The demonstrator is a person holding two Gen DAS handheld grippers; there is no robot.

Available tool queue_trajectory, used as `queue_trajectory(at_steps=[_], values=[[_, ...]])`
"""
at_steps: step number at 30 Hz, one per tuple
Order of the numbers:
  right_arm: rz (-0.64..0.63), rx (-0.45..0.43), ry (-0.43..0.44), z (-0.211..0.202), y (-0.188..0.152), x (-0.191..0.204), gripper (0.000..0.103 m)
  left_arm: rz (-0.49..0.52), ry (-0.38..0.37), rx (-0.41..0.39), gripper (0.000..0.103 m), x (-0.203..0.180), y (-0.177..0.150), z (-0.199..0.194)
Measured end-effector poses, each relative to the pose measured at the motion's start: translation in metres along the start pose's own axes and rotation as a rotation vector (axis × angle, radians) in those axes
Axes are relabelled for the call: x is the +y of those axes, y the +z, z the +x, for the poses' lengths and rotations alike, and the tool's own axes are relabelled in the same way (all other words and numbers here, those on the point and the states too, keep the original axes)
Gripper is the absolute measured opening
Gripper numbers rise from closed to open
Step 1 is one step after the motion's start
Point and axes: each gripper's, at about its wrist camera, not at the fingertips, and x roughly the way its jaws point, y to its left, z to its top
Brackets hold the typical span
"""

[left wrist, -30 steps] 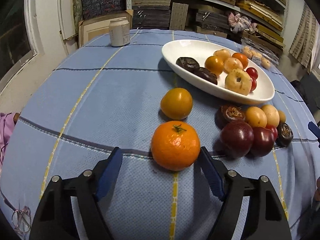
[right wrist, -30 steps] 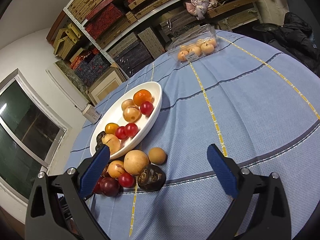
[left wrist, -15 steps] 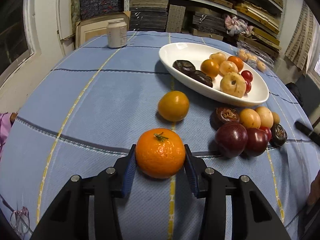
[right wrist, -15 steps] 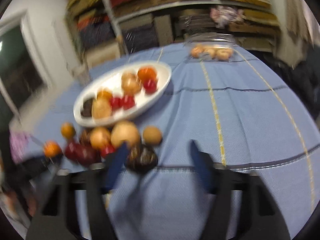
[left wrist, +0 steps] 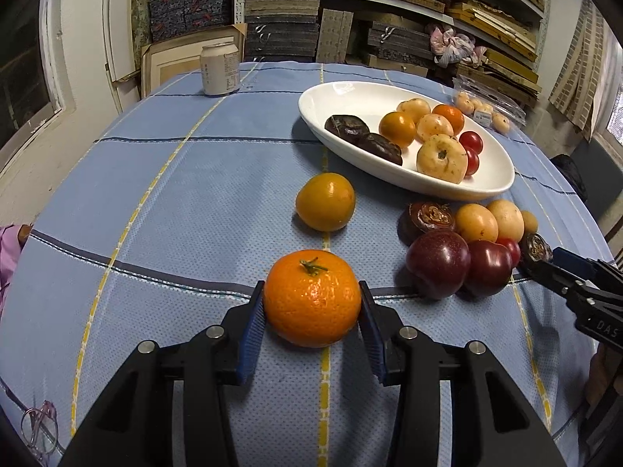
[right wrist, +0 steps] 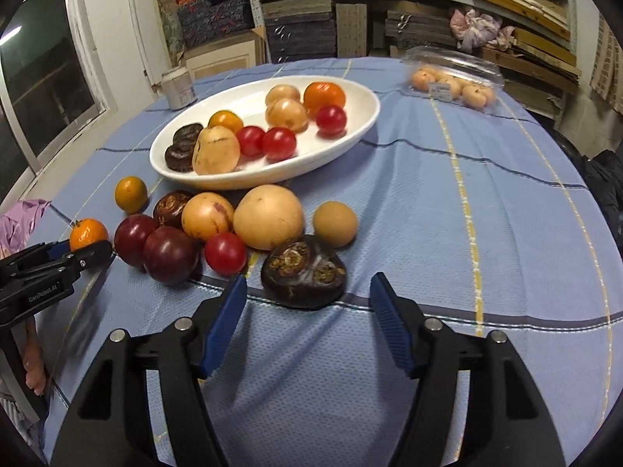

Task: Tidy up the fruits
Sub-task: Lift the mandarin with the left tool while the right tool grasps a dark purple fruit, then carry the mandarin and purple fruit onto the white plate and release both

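My left gripper (left wrist: 311,313) is clamped on the orange mandarin (left wrist: 312,297), which sits on the blue tablecloth (left wrist: 194,202) near the white dish (left wrist: 486,185). My right gripper (right wrist: 307,297) has its jaws opening, pads clear of the dark wrinkled fruit (right wrist: 303,270) between them.

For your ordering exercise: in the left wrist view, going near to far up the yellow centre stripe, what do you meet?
Tongs → tangerine → yellow-orange fruit → white dish
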Motion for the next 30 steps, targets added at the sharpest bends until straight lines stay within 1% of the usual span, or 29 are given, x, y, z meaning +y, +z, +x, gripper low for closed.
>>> queue_trajectory(at_steps=[3,5,7,8,9,11,16,20,24,25,27,28,30], values=[[0.003,0.022,0.008,0.006,0.002,0.001,0.065,0.004,-0.002,0.004,0.045,-0.001,0.0,0.001],[0.003,0.021,0.01,0.006,0.003,0.002,0.065,0.007,-0.001,0.008,0.045,-0.002,0.0,0.002],[0.0,0.025,0.007,0.009,0.005,0.001,0.063,0.011,0.001,0.009,0.046,-0.002,0.0,0.003],[-0.002,0.023,0.006,0.009,0.006,0.001,0.05,0.012,0.003,0.009,0.046,-0.002,0.0,0.003],[-0.001,0.02,0.015,0.008,0.006,0.0,0.047,0.014,0.003,0.009,0.046,-0.002,-0.001,0.003],[0.0,0.015,0.02,0.007,0.005,-0.002,0.047,0.013,0.003,0.008,0.046,-0.003,-0.001,0.003],[-0.009,-0.037,0.029,-0.007,0.0,-0.002,0.047,0.0,-0.01,0.001,0.045,-0.002,-0.001,0.001],[0.005,-0.058,0.034,-0.013,-0.001,-0.003,0.047,-0.006,-0.012,-0.032,0.045,0.0,-0.001,-0.006],[0.023,-0.081,0.045,-0.02,-0.002,-0.004,0.047,-0.001,-0.005,-0.087,0.045,-0.002,0.0,-0.018],[0.033,-0.095,0.052,-0.024,-0.002,-0.006,0.047,-0.009,-0.012,-0.098,0.045,-0.002,0.004,-0.021],[0.063,-0.136,0.06,-0.035,0.006,-0.011,0.047,-0.029,-0.052,-0.089,0.045,-0.002,0.017,-0.023],[0.072,-0.156,0.059,-0.04,0.014,-0.013,0.047,-0.027,-0.066,-0.087,0.045,-0.004,0.031,-0.023],[0.077,-0.188,0.059,-0.05,0.033,-0.016,0.047,-0.012,-0.04,-0.109,0.045,-0.008,0.051,-0.024]])
